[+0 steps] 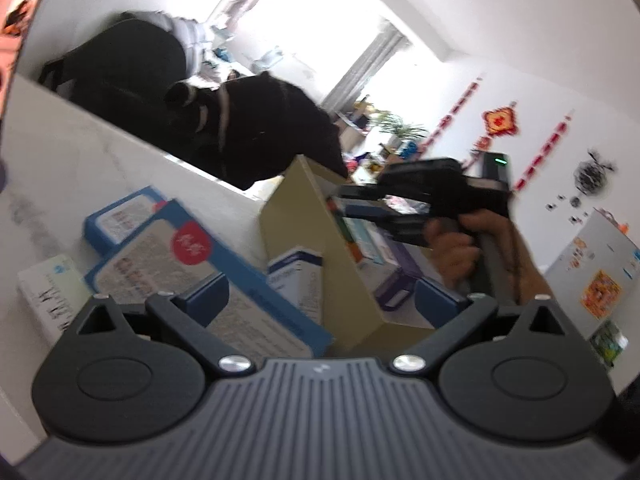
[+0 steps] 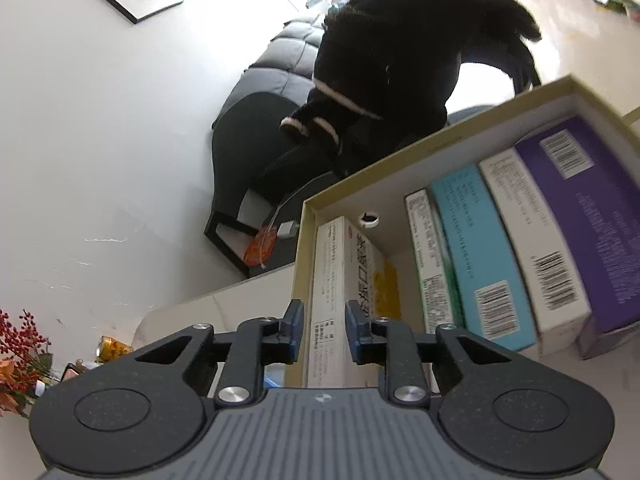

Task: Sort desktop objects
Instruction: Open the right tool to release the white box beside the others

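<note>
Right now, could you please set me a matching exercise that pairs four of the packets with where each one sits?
Things:
1. purple packet
2. teal packet
3. white and yellow packet
4. blue-edged packet

Places:
A. between two white packets in the row
B. outside the tray, to its left in the left wrist view
C. rightmost in the row in the tray
D. alone against the tray's left wall

Pairs: 1-C, 2-A, 3-D, 4-B
</note>
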Motion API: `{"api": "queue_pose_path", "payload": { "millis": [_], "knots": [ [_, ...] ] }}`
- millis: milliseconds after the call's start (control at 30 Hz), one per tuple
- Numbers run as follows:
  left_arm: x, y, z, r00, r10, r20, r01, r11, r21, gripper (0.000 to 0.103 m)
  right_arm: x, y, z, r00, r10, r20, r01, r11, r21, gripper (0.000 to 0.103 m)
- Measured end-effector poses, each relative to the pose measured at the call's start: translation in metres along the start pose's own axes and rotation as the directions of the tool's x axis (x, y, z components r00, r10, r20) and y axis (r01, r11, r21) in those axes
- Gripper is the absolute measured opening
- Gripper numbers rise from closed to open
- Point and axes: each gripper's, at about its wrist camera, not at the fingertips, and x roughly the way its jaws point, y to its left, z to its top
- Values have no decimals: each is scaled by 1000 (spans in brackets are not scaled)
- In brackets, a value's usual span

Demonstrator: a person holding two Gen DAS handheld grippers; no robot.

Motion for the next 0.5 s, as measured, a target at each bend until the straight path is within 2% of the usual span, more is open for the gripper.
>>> {"api": "queue_pose_path", "payload": {
  "millis": [133, 200, 333, 400, 500],
  "knots": [
    [-1, 11, 2, 998, 64, -14, -65, 995, -76, 101, -18, 2, -9, 1000, 6, 29, -5, 999, -34, 38],
    [-1, 17, 2, 995, 91, -37, -95, 988, -123, 102, -26, 3, -14, 999, 14, 44, -12, 999, -50, 46],
    [0, 25, -1, 989, 122, -78, -136, 969, -207, 103, -43, 4, -26, 997, 36, 72, -28, 994, -103, 70],
    [0, 26, -4, 988, 124, -89, -142, 962, -232, 103, -51, 5, -34, 995, 46, 83, -34, 990, -137, 76],
    [3, 23, -9, 985, 139, -104, -160, 959, -233, 103, -61, 7, -46, 994, 68, 88, -51, 982, -182, 77]
  ]
}}
